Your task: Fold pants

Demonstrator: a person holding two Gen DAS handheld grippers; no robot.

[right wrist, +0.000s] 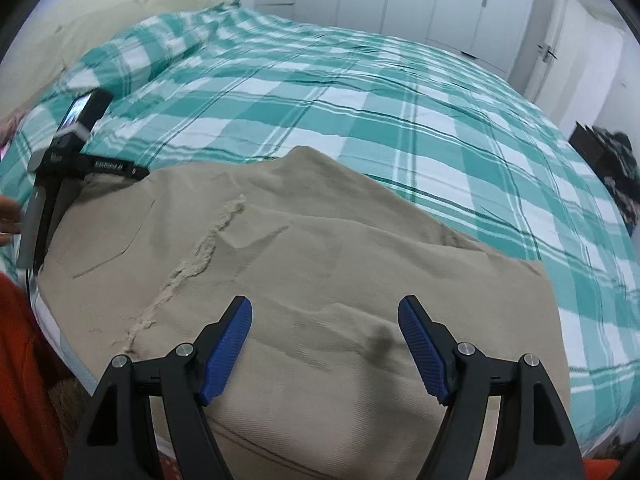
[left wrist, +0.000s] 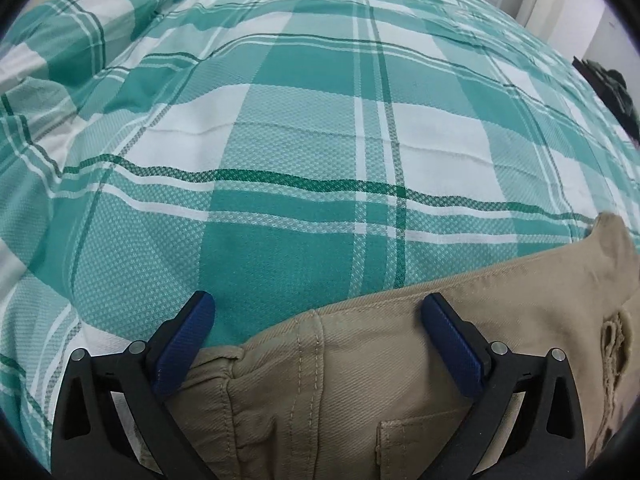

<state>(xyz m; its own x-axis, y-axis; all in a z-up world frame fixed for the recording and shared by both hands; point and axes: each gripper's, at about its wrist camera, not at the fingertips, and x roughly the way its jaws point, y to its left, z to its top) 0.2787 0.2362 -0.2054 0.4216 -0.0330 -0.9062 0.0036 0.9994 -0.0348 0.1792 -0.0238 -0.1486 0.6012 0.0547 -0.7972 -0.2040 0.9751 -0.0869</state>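
Note:
Khaki pants [right wrist: 304,248] lie spread on a bed with a teal and white plaid cover [right wrist: 400,120]. A frayed tear [right wrist: 200,248] runs across them. My right gripper [right wrist: 325,312] is open and empty, just above the near part of the pants. My left gripper [left wrist: 318,308] is open, over the pants' stitched waistband edge [left wrist: 360,344]; one finger is over the cover, the other over the pants. The left gripper also shows in the right wrist view [right wrist: 68,152], at the pants' far left edge.
The plaid cover [left wrist: 300,140] fills the left wrist view, rumpled at the far left. White wardrobe doors [right wrist: 420,0] stand behind the bed. A dark pile [right wrist: 616,160] sits at the right. A cream pillow [right wrist: 120,4] lies at the head.

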